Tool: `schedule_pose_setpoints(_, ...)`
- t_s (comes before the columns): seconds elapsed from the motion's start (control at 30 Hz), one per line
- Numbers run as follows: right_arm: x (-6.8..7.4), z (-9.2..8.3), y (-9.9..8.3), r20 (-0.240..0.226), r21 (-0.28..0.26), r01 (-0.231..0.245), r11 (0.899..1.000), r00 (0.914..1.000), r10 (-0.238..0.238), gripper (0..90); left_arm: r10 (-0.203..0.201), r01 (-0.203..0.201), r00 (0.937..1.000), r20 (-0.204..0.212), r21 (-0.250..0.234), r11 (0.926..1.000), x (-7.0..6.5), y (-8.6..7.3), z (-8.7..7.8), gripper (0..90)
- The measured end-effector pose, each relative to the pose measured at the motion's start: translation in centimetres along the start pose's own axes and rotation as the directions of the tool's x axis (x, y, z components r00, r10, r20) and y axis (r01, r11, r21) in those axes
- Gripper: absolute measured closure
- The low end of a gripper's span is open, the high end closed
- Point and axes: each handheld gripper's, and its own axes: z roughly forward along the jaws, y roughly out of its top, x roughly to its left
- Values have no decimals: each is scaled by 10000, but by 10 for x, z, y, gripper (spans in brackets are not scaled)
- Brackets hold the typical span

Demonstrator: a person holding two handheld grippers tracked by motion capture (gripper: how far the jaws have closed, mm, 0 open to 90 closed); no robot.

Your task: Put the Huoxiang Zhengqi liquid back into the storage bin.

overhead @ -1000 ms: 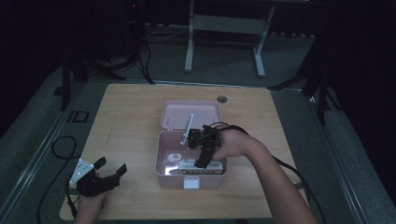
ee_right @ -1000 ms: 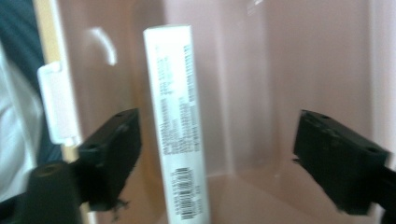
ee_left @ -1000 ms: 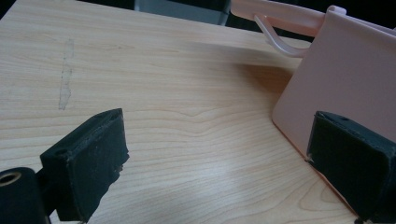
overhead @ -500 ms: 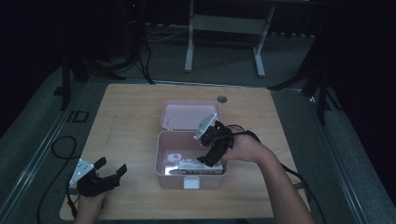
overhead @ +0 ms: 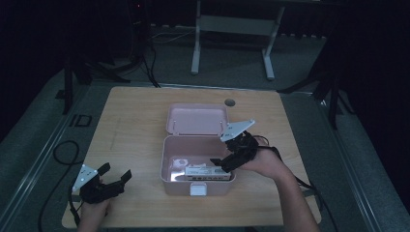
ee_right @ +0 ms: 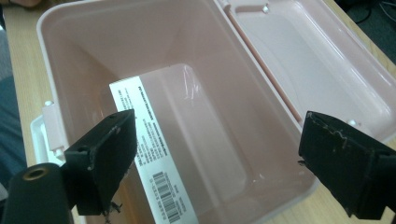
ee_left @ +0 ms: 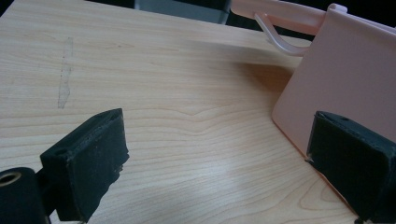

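Pink box (overhead: 196,169) sits mid-worktop, lid (overhead: 197,119) thrown back flat behind it, latch tab at front wall. Inside, along the front side: a clear-wrapped packet with white printed label and barcode (ee_right: 154,154); a small pale item (overhead: 180,162) near the left wall, too dim to identify. Right tool (overhead: 231,162) hangs over the box's right rim, tilted down into it, jaws spread wide, nothing between them; grey plate on top. Left tool (overhead: 109,181) rests on the wooden worktop (overhead: 135,111) at front left, well apart from the box, jaws wide open, empty. Its own view shows box's outer wall (ee_left: 345,93) just beside one jaw
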Motion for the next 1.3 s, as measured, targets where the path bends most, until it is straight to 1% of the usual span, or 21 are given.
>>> schedule_pose_setpoints(0.07, -2, -1, -5, 101, -62, -222, 9997, 9997, 222, 113, -10, 10, 10000, 3, -14, 10000, 0, 0, 0, 52)
schedule_pose_setpoints(0.13, -3, -1, -10, 163, -235, -437, 9988, 9989, 441, 113, 3, -3, 10000, 4, 4, 10000, 0, 0, 0, 52)
schedule_pose_setpoints(0.2, -4, -1, -15, 317, -286, -634, 9976, 9974, 643, 113, 7, -7, 10000, 7, 9, 10000, 0, 0, 0, 52)
schedule_pose_setpoints(0.27, -6, -3, -22, 382, -488, -937, 9944, 9947, 956, 113, 13, -13, 10000, 8, 18, 10000, 0, 0, 0, 52)
schedule_pose_setpoints(0.37, -7, -6, -31, 699, -774, -1238, 9893, 9892, 1292, 113, 16, -16, 10000, 17, 32, 10000, 0, 0, 0, 52)
schedule_pose_setpoints(0.43, -8, -9, -39, 958, -949, -1434, 9851, 9837, 1524, 113, 13, -13, 10000, 14, 27, 10000, 0, 0, 0, 52)
schedule_pose_setpoints(0.5, -8, -13, -47, 1110, -1247, -1611, 9790, 9783, 1751, 113, 24, -24, 10000, 14, 31, 10000, 0, 0, 1, 52)
schedule_pose_setpoints(0.57, -8, -17, -55, 1413, -1442, -1827, 9725, 9689, 2030, 113, 31, -31, 10000, 9, 41, 10000, -1, 0, 1, 52)
schedule_pose_setpoints(0.63, -8, -20, -63, 1472, -1647, -2048, 9649, 9621, 2293, 113, 37, -37, 10000, 13, 49, 10000, -1, 0, 1, 52)
schedule_pose_setpoints(0.73, -8, -22, -74, 1718, -1630, -2348, 9583, 9497, 2619, 113, 68, -69, 10000, 19, 76, 9999, -1, 0, 1, 52)
schedule_pose_setpoints(0.87, -7, -24, -89, 2192, -1766, -2642, 9481, 9286, 2996, 113, 68, -68, 10000, -13, 82, 9999, -1, 0, 1, 52)
schedule_pose_setpoints(0.9, -6, -25, -92, 2362, -1808, -2718, 9452, 9209, 3100, 113, 60, -60, 10000, -18, 78, 10000, -1, 0, 1, 52)
schedule_pose_setpoints(0.97, -5, -25, -99, 2595, -1905, -2849, 9394, 9083, 3281, 113, 66, -66, 10000, -19, 80, 9999, -1, -1, 1, 52)
schedule_pose_setpoints(1.03, -4, -26, -106, 2832, -2093, -3018, 9301, 8917, 3531, 113, 70, -70, 10000, 3, 87, 9999, -1, 0, 1, 52)
schedule_pose_setpoints(1.07, -3, -27, -110, 2987, -2136, -3071, 9274, 8833, 3613, 113, 68, -68, 10000, -1, 80, 9999, -1, 0, 1, 52)
schedule_pose_setpoints(1.17, -2, -29, -124, 3090, -2440, -3399, 9082, 8605, 4051, 113, 53, -53, 10000, 5, 95, 9999, -1, -1, 1, 52)
schedule_pose_setpoints(1.27, -3, -28, -139, 3233, -2591, -3796, 8881, 8324, 4501, 113, 66, -66, 10000, 23, 131, 9999, -1, -1, 2, 52)
schedule_pose_setpoints(1.3, -3, -27, -144, 3328, -2610, -3922, 8821, 8212, 4635, 113, 77, -77, 10000, 17, 122, 9999, -1, -1, 2, 52)
